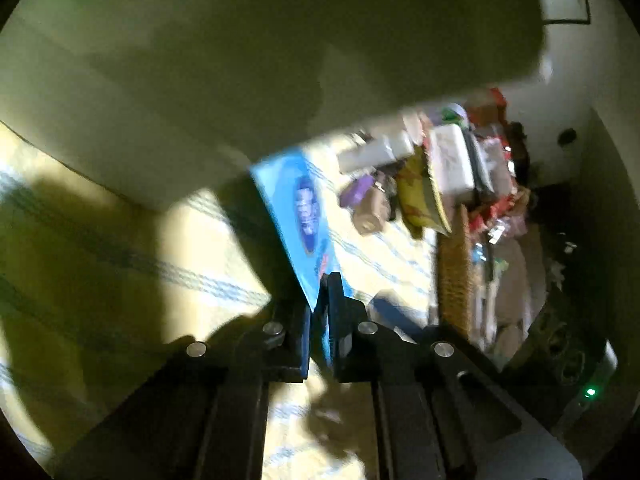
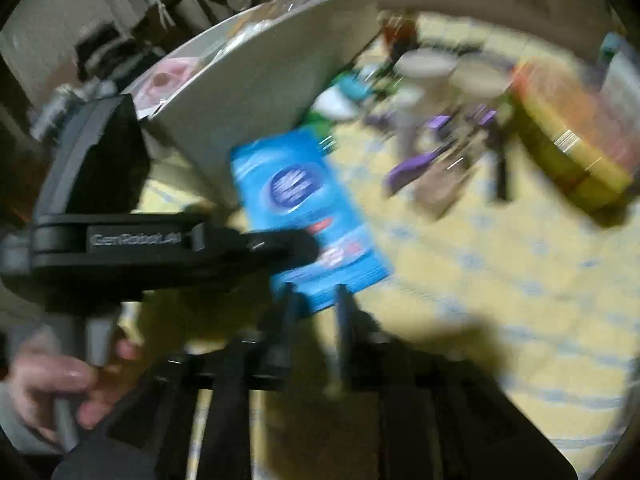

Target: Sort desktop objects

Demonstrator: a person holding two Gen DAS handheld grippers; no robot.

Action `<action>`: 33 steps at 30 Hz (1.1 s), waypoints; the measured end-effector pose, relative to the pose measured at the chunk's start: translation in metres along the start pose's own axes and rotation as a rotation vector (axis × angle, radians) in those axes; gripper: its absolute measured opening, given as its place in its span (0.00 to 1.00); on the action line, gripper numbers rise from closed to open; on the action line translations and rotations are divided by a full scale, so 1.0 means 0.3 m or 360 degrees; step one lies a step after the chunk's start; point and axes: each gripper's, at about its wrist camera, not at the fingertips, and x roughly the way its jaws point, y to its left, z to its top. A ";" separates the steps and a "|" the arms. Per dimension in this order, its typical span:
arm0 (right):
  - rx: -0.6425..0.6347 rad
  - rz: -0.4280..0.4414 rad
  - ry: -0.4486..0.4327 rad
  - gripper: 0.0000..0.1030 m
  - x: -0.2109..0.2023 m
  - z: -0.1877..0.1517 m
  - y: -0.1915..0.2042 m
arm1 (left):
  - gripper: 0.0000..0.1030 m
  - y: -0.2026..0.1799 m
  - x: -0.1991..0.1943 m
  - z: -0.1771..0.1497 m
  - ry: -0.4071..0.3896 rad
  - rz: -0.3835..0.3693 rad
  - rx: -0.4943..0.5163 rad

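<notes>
Right now the left gripper (image 1: 320,304) has its jaws clamped narrow on the lower edge of a flat blue packet (image 1: 294,220), which stands up edge-on between the fingers and leans away over the yellow tablecloth (image 1: 192,264) with its pale blue stripes. Seen from the right wrist, the same blue packet (image 2: 308,216) shows its printed face, a dark blue oval logo near the top and small red marks lower down, and the left gripper's black arm reaches in from the left across it, held by a person's hand (image 2: 52,384) at the lower left. The right gripper (image 2: 314,300) sits just below the packet's bottom edge with its jaws partly apart; the blur hides whether they touch the packet. Behind the packet stands a white box (image 2: 256,92), open at the top with a pink item inside. Farther off on the tablecloth (image 2: 460,280) lies a blurred clutter of purple pieces, white tubs and a yellow round container (image 2: 568,152).
</notes>
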 end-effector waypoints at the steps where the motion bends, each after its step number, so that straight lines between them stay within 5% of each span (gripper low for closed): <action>1: -0.0030 -0.0048 -0.0035 0.67 -0.010 0.001 -0.003 | 0.06 -0.002 -0.003 -0.005 0.0013 -0.0037 -0.0009; 5: -0.0072 0.0030 -0.0006 0.69 -0.002 -0.007 -0.011 | 0.06 -0.033 -0.020 -0.012 0.0036 -0.0087 -0.0016; 9: -0.0334 -0.0090 -0.0088 0.70 -0.040 -0.012 0.082 | 0.06 -0.075 -0.039 -0.008 0.0061 -0.0118 0.0006; 11: -0.0342 -0.0056 -0.0072 0.78 -0.027 -0.002 0.084 | 0.06 -0.100 -0.040 -0.008 0.0080 -0.0122 0.0036; 16: -0.0295 0.0042 -0.0038 0.76 0.033 0.029 0.053 | 0.06 -0.141 -0.063 -0.022 0.0109 -0.0109 0.0097; 19: -0.0169 0.0165 -0.0036 0.16 0.029 0.028 0.036 | 0.07 -0.142 -0.096 -0.013 0.0105 -0.0108 0.0107; 24: -0.0175 0.0188 -0.0053 0.08 0.007 0.029 0.076 | 0.08 -0.129 -0.140 0.000 0.0116 -0.0097 0.0116; 30: -0.0146 0.0177 -0.0053 0.04 -0.017 0.023 0.119 | 0.37 -0.080 -0.164 0.014 0.0161 -0.0057 0.0059; 33: -0.0161 0.0172 -0.0077 0.03 -0.053 0.025 0.156 | 0.38 -0.059 -0.192 0.021 0.0167 -0.0092 0.0026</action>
